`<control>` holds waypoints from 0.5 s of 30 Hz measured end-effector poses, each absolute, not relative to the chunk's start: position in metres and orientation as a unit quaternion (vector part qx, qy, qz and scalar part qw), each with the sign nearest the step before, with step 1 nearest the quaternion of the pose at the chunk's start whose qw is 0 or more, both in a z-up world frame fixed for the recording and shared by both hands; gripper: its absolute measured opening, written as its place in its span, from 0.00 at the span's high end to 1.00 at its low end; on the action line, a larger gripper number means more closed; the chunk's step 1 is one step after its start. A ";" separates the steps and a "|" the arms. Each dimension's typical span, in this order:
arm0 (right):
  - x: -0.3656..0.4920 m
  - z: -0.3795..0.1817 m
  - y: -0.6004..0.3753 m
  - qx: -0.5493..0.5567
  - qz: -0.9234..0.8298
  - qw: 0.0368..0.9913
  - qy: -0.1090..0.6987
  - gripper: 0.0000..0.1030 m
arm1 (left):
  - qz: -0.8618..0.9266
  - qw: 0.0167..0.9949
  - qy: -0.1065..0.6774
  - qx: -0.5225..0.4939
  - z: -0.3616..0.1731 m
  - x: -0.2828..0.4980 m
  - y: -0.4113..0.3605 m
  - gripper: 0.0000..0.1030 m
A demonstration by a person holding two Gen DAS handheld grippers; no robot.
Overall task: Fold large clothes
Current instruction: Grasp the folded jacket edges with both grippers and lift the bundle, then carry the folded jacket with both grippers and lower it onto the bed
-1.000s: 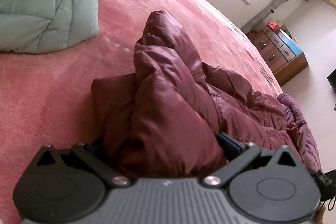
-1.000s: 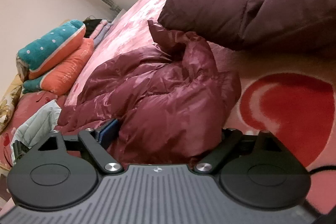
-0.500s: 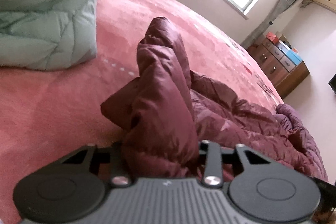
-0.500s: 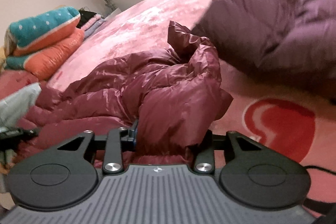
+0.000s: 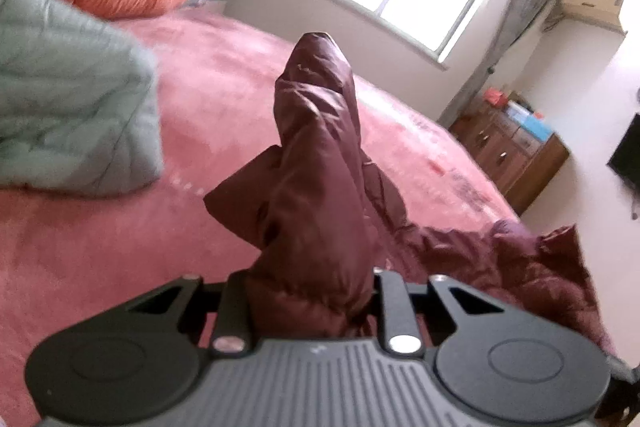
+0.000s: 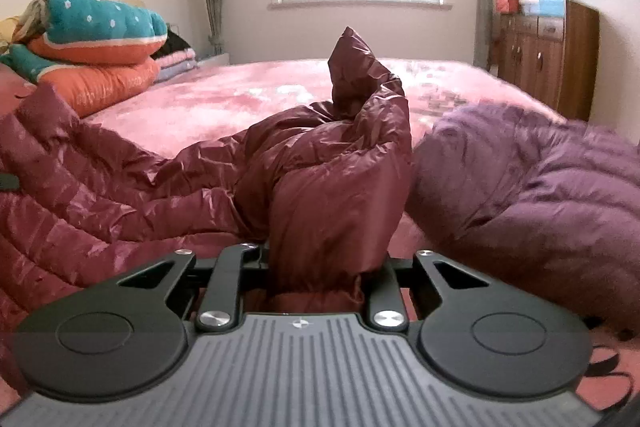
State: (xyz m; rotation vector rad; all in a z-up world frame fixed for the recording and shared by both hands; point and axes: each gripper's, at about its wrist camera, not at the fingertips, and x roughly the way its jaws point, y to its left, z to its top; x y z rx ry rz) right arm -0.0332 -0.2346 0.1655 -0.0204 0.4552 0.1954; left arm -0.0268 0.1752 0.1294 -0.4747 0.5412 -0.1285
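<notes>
Covering most of both views, the pink bed carries the maroon down jacket, bunched near its front edge. A purple jacket lies just beside it toward the bed's right edge, a pale green quilted jacket toward the left. The left gripper and right gripper, both having just been closing, each pinch 1 thick maroon fold that stands up between the jaws.
</notes>
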 end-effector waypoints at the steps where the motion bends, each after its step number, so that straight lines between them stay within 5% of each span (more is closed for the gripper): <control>1: -0.035 0.167 -0.236 -0.014 0.094 0.971 0.220 0.76 | -0.066 0.936 0.259 -0.229 0.138 -0.028 0.172 0.80; 15: -0.075 0.245 -0.335 0.041 -0.021 0.996 0.077 0.77 | -0.182 0.956 0.165 -0.161 0.265 0.010 0.057 0.80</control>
